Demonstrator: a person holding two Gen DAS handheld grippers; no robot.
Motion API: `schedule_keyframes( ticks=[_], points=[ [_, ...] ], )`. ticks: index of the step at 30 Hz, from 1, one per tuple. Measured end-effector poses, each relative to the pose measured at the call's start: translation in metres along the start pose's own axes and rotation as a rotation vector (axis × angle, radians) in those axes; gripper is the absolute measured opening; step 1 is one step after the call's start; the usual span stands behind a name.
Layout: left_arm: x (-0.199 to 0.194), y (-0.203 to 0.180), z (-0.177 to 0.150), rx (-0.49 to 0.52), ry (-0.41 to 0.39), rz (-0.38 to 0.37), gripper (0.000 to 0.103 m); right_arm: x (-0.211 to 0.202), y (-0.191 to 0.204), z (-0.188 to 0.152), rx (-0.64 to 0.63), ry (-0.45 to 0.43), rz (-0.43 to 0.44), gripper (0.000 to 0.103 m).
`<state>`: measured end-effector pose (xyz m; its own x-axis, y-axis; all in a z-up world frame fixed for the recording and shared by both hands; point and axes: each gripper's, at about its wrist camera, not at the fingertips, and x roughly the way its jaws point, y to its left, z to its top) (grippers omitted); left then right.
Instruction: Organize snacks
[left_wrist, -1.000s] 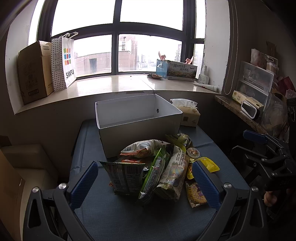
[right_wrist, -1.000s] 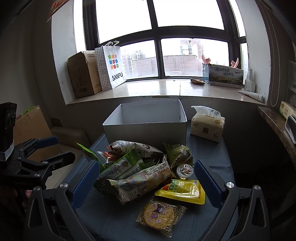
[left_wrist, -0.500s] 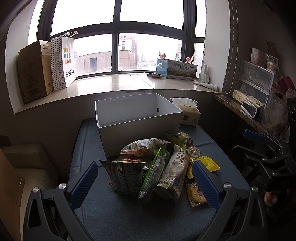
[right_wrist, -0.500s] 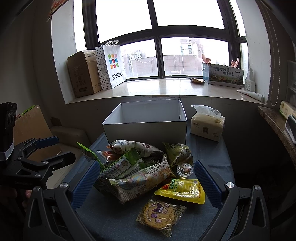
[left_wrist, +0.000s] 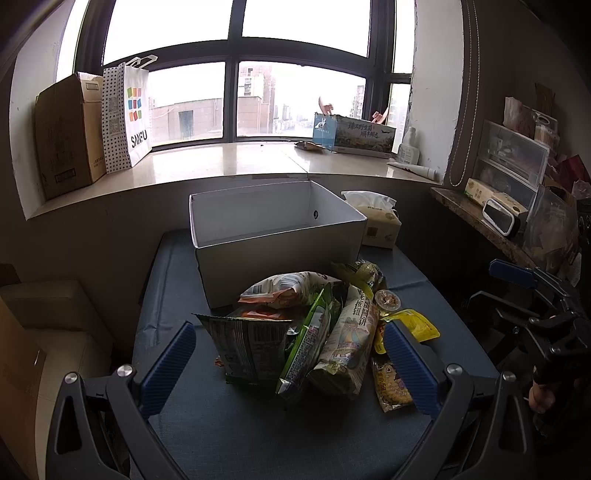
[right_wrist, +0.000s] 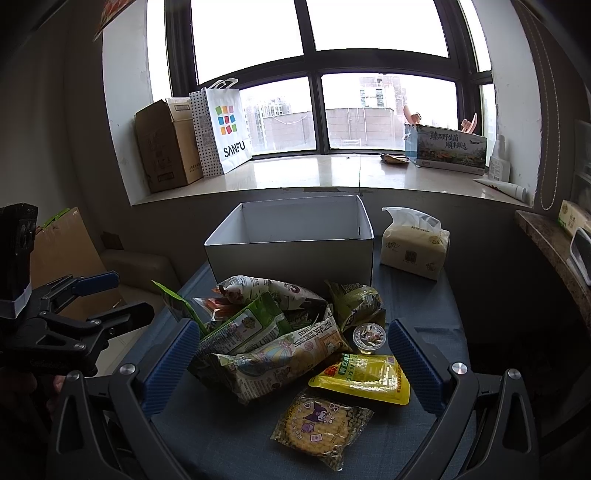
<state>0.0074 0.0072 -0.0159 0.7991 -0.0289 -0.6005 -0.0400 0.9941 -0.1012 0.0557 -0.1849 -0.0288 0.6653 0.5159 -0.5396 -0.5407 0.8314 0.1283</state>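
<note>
A pile of snack bags (left_wrist: 295, 328) lies on the blue table in front of an empty white box (left_wrist: 273, 236); the pile (right_wrist: 266, 328) and the box (right_wrist: 295, 240) also show in the right wrist view. A yellow pouch (right_wrist: 364, 376), a round cookie pack (right_wrist: 319, 424) and a small jelly cup (right_wrist: 368, 336) lie at the pile's right. My left gripper (left_wrist: 290, 365) is open and empty, near the front of the pile. My right gripper (right_wrist: 291, 363) is open and empty, above the pile's near side. Each gripper shows in the other's view, at the side.
A tissue pack (right_wrist: 415, 247) sits right of the box. The windowsill behind holds a cardboard box (right_wrist: 166, 147), a SANFU paper bag (right_wrist: 225, 129) and a printed carton (right_wrist: 445, 147). A shelf with clutter (left_wrist: 517, 206) stands at the right. Cardboard boxes (left_wrist: 40, 332) stand left of the table.
</note>
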Motion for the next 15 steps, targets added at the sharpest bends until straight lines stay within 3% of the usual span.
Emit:
schedule_keyframes(
  ticks=[3,8,15],
  points=[
    [0.022,0.013,-0.004,-0.044,0.056,-0.017,0.103,0.001,0.001,-0.002,-0.003,0.005,0.001,0.103],
    [0.064,0.033,-0.013,-0.094,0.127,0.029,0.103,0.005,0.0,-0.004,0.0,0.015,-0.001,0.103],
    [0.103,0.05,-0.022,-0.149,0.165,0.036,0.102,0.008,-0.002,-0.007,0.005,0.029,-0.005,0.103]
  ],
)
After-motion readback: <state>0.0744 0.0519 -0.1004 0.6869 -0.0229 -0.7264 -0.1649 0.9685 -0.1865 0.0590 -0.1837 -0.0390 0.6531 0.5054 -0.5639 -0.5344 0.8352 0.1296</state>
